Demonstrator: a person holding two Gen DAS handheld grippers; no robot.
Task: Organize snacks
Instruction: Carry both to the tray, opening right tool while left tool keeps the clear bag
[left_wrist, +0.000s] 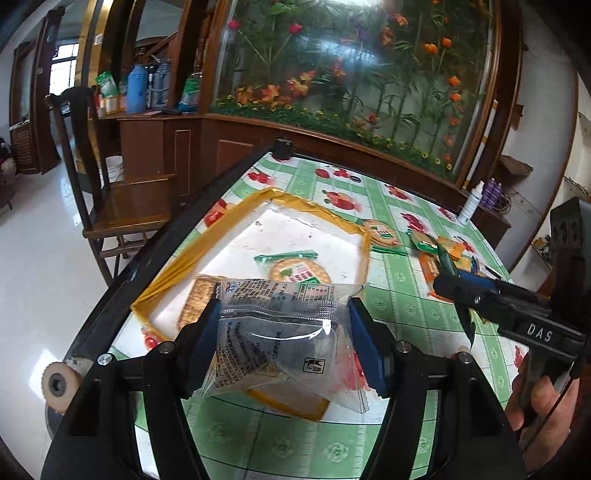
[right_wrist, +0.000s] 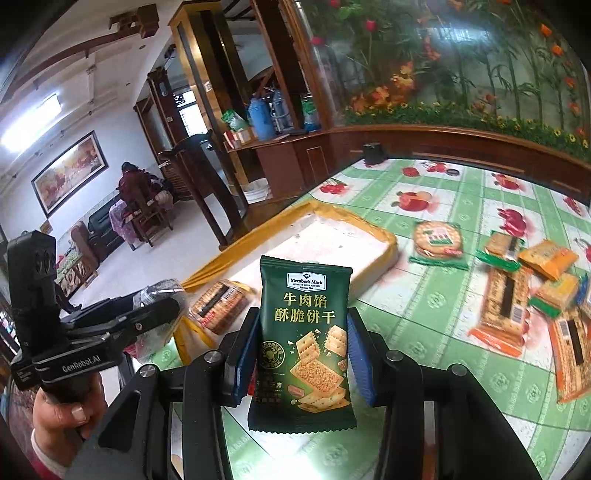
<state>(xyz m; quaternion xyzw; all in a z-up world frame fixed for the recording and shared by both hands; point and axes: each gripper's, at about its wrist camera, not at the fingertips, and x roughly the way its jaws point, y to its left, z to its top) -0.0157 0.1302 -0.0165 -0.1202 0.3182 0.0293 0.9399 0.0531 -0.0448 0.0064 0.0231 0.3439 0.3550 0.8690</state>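
With the yellow-rimmed tray (left_wrist: 207, 236) as the landmark, the left hand-held gripper (left_wrist: 282, 343) hung over the tray's near edge, its blue pads clamped on a clear-wrapped snack packet (left_wrist: 280, 332); inside the tray already lay a square cracker pack (left_wrist: 195, 299) and a round biscuit pack (left_wrist: 299, 271). Just right of the tray, the right hand-held gripper (right_wrist: 299, 350) was pinched tight on a dark green cracker bag (right_wrist: 304, 343), held upright above the desk (right_wrist: 424, 332). Further right of the tray, loose orange and green packs (right_wrist: 517, 291) were scattered. To do this well, each packet should probably be lowered into bare tray floor before letting go, flat, without crushing the crackers.
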